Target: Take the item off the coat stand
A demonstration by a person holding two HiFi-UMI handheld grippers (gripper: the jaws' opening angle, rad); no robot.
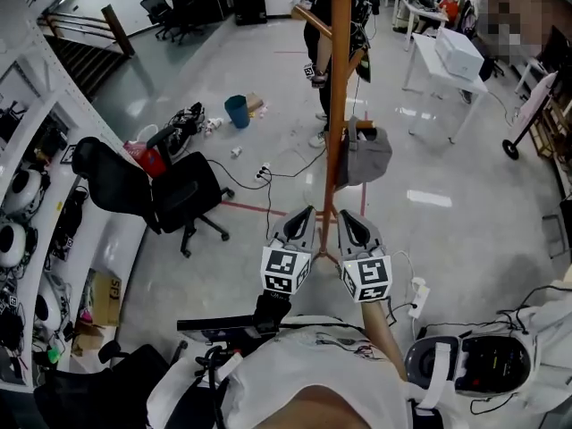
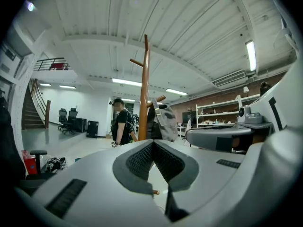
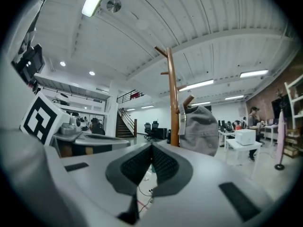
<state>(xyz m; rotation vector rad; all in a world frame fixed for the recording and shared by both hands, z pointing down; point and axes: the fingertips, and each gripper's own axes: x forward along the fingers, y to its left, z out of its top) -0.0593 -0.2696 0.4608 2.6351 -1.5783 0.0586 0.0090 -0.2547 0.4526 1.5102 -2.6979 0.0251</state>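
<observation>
A wooden coat stand (image 1: pixel 340 79) rises from the floor straight ahead of me. A grey cap (image 1: pixel 365 155) hangs from a peg low on its right side. Both grippers are held side by side below the cap, pointing at the stand and apart from it. My left gripper (image 1: pixel 306 213) is shut with nothing in it, and so is my right gripper (image 1: pixel 345 216). In the left gripper view the stand (image 2: pixel 143 93) and cap (image 2: pixel 164 121) show beyond the shut gripper (image 2: pixel 152 144). The right gripper view has the cap (image 3: pixel 202 129) just right of the pole (image 3: pixel 173 103), past the shut gripper (image 3: pixel 151 146).
A person (image 1: pixel 316 34) stands behind the stand. A black office chair (image 1: pixel 165 189) is to the left, with a blue bin (image 1: pixel 237 111) and bags further back. A white table (image 1: pixel 436 64) carrying a box (image 1: pixel 458 52) is at the back right. Cables and power strips (image 1: pixel 416 292) lie on the floor.
</observation>
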